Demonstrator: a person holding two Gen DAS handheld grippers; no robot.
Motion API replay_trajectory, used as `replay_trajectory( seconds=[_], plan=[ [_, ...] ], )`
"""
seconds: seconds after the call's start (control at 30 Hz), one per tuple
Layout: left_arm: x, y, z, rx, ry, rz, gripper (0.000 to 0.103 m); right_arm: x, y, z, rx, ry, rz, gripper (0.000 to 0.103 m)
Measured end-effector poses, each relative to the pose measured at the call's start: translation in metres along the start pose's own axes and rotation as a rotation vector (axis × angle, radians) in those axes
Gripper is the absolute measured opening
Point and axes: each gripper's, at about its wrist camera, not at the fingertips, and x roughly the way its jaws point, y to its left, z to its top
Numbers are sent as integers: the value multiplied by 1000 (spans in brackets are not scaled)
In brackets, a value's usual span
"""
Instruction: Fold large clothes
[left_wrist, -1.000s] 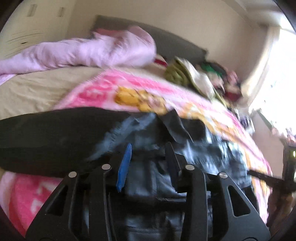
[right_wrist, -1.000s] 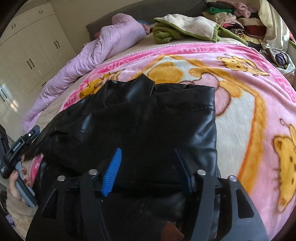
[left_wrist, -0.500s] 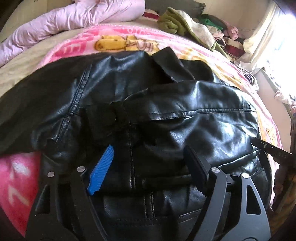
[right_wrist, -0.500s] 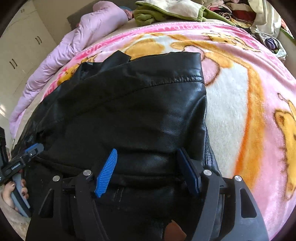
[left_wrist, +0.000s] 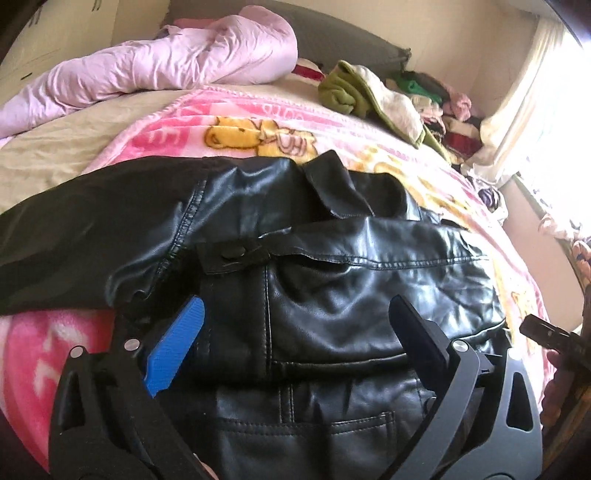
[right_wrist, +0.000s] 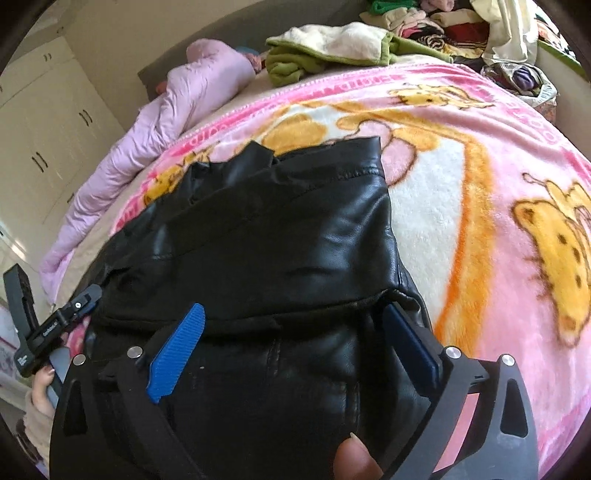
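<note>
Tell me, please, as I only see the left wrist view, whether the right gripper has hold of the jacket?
Observer: No. The right gripper has its jaws opening over the black jacket. The leather lies between them but is not pinched.
Operator: Thank you. Does the jacket's right edge lie tidy?
Observer: Yes, its folded right edge runs fairly straight down the pink blanket, with no sleeve sticking out on that side.
Operator: What lies beside that edge?
Observer: A large yellow bear print on the blanket, apart from the leather.
</note>
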Motion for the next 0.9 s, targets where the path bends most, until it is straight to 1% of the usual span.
replay_trajectory(
  seconds=[0.1,0.17,0.23,0.37,0.5,0.63,0.73,0.9],
  plan=[
    [-5,-1,-1,1,-22,13,94,-12,6,-4,-5,-36,13,99],
    [-9,0,-3,-4,-27,12,94,-20,14,-7,-18,-61,16,99],
    [-14,0,-5,-12,-26,29,94,-25,21,-9,-29,-78,17,99],
    [-29,3,-8,-28,-44,30,94,-30,44,-8,-83,-103,30,99],
    [-42,9,-9,-44,-51,42,94,-31,61,-5,-119,-108,38,99],
    [-55,15,-9,-38,-74,90,94,-30,76,-2,-130,-113,62,99],
    [-64,21,-9,-36,-89,107,94,-29,91,0,-151,-120,70,99],
    [-74,41,-7,-77,-105,122,94,-27,114,4,-197,-132,80,99]
  ],
)
